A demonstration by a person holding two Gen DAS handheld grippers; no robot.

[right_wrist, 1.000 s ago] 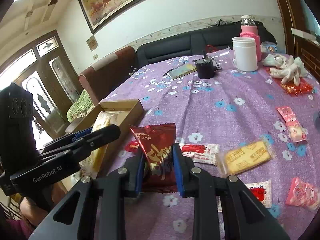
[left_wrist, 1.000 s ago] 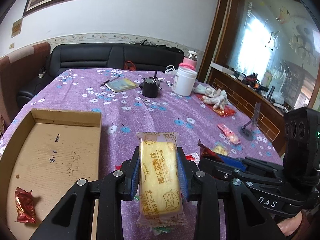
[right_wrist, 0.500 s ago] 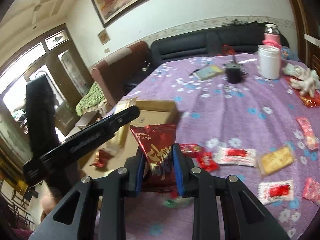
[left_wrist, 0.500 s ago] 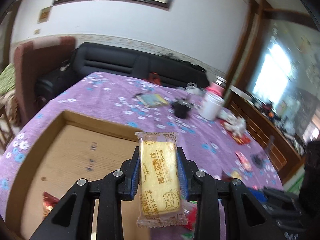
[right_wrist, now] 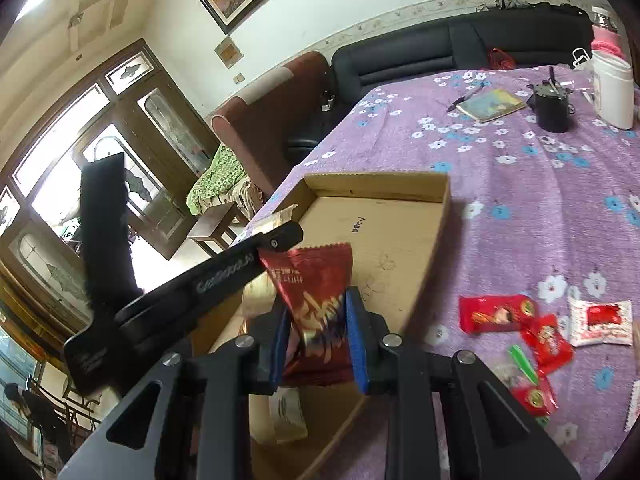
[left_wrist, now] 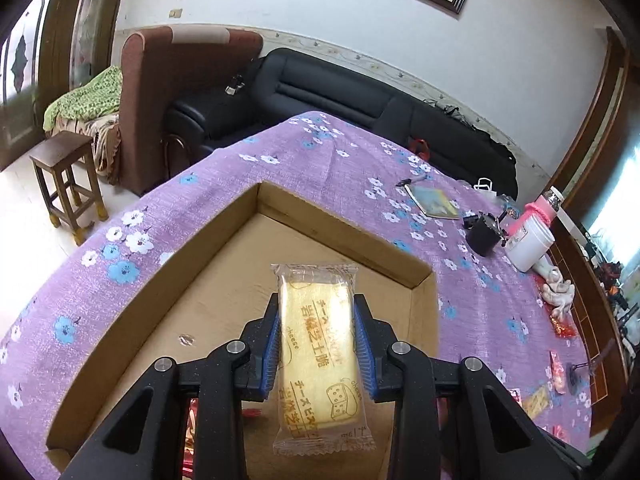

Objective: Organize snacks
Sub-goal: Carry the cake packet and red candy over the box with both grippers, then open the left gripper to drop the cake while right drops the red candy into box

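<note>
My left gripper is shut on a yellow cheese cracker packet and holds it above the open cardboard box on the purple flowered tablecloth. My right gripper is shut on a dark red snack packet over the near part of the same box. The left gripper's black body crosses the right wrist view just left of the red packet. Several loose red and white snack packets lie on the cloth right of the box.
A black cup, a white jar, a notebook and white gloves sit at the far side of the table. A wooden stool, an armchair and a black sofa stand beyond the table edge.
Both grippers have swung left from the loose snacks to above the cardboard box, each still holding its packet.
</note>
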